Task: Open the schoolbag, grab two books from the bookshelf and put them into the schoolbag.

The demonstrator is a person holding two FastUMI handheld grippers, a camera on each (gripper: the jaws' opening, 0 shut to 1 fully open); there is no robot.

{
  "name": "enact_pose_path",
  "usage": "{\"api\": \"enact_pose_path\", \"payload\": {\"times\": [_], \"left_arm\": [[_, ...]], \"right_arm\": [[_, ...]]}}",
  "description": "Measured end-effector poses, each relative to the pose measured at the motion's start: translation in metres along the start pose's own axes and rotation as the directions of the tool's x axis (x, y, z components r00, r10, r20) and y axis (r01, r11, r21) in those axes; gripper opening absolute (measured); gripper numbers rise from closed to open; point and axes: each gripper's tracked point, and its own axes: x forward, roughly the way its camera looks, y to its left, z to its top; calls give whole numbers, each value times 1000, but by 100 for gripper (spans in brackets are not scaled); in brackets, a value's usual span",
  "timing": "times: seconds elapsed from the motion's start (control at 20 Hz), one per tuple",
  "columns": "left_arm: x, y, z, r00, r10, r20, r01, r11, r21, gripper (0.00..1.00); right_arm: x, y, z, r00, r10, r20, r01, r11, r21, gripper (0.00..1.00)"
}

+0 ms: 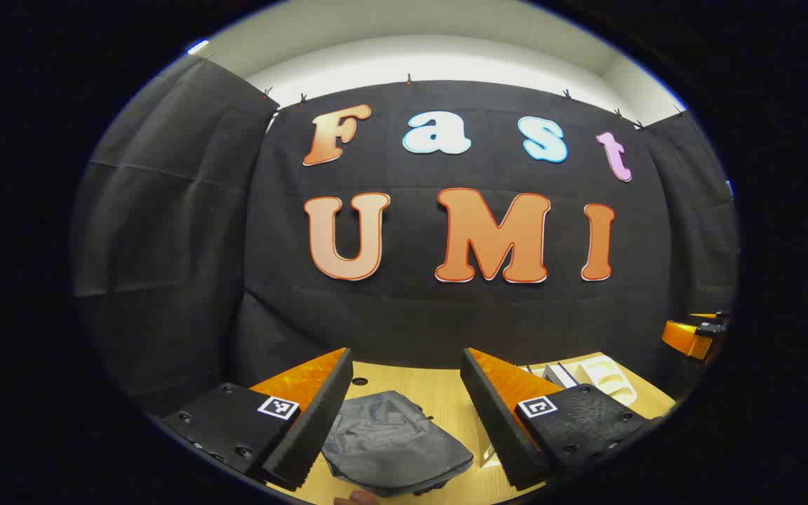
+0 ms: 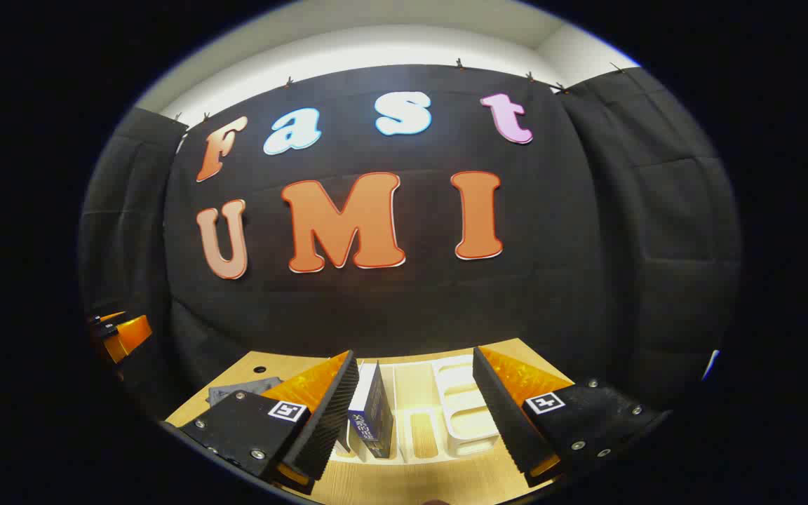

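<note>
A grey schoolbag (image 1: 393, 445) lies flat on the wooden table (image 1: 439, 389), framed between the fingers of my left gripper (image 1: 406, 382), which hangs open above it with nothing held. In the right gripper view a white bookshelf rack (image 2: 456, 407) stands on the table (image 2: 404, 484) with a dark blue book (image 2: 374, 410) upright in its left slot. My right gripper (image 2: 414, 372) is open in front of the rack, apart from the book. The bag (image 2: 243, 389) peeks out at the left behind its left finger. The rack (image 1: 604, 375) also sits at the right in the left gripper view.
The other gripper (image 1: 691, 337) shows at the far right edge in the left gripper view, and the other gripper (image 2: 120, 333) at the far left edge in the right gripper view. Black cloth walls close the booth behind the table. A small hole (image 2: 259, 369) marks the tabletop.
</note>
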Motion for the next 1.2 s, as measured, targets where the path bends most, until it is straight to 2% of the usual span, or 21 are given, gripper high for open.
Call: {"api": "enact_pose_path", "payload": {"times": [0.1,0.2,0.25,0.35,0.45,0.5,0.55,0.65,0.75,0.85,0.9,0.95,1.1,1.2], "left_arm": [[13,11,3,999,-42,9,42,999,20,98],[22,20,5,997,-63,35,62,998,8,98],[24,23,-4,998,-62,15,62,998,-3,97],[22,27,-16,998,-61,4,61,998,-15,98],[20,28,-27,999,-44,0,44,999,7,98],[20,28,-31,999,-31,-8,31,999,7,98],[18,24,-37,999,-22,-30,22,1000,1,98],[15,14,-33,999,-14,-30,12,999,-37,98],[11,11,-28,1000,-4,-18,3,999,-34,98],[5,13,-28,1000,13,2,-13,1000,-14,98],[3,13,-30,1000,14,5,-14,1000,-8,98],[1,12,-36,1000,12,1,-12,1000,-2,98],[3,12,-53,999,-12,-43,13,1000,20,98],[8,22,-52,999,-18,-41,20,999,40,98]], "right_arm": [[-10,8,-5,999,-33,9,33,999,30,97],[-14,12,-11,997,-71,27,71,997,-12,97],[-15,15,-20,997,-71,-14,70,997,-31,97],[-19,27,-23,1000,-24,-14,24,999,-38,97],[-21,22,-14,1000,-22,6,22,997,-69,97],[-21,22,-11,1000,-16,12,17,997,-76,100],[-20,23,-9,1000,0,7,0,998,-70,97],[-19,17,2,1000,22,21,-20,998,-58,97],[-11,5,3,1000,9,14,-8,997,-72,97],[-8,8,-4,999,39,-17,-40,997,-68,97],[-8,7,-4,999,42,-23,-43,997,-71,100],[-8,6,-3,999,39,-15,-40,996,-80,97],[-7,3,-6,1000,3,0,-3,995,-96,97],[-7,16,-13,1000,12,-5,-13,996,-84,97]]}}
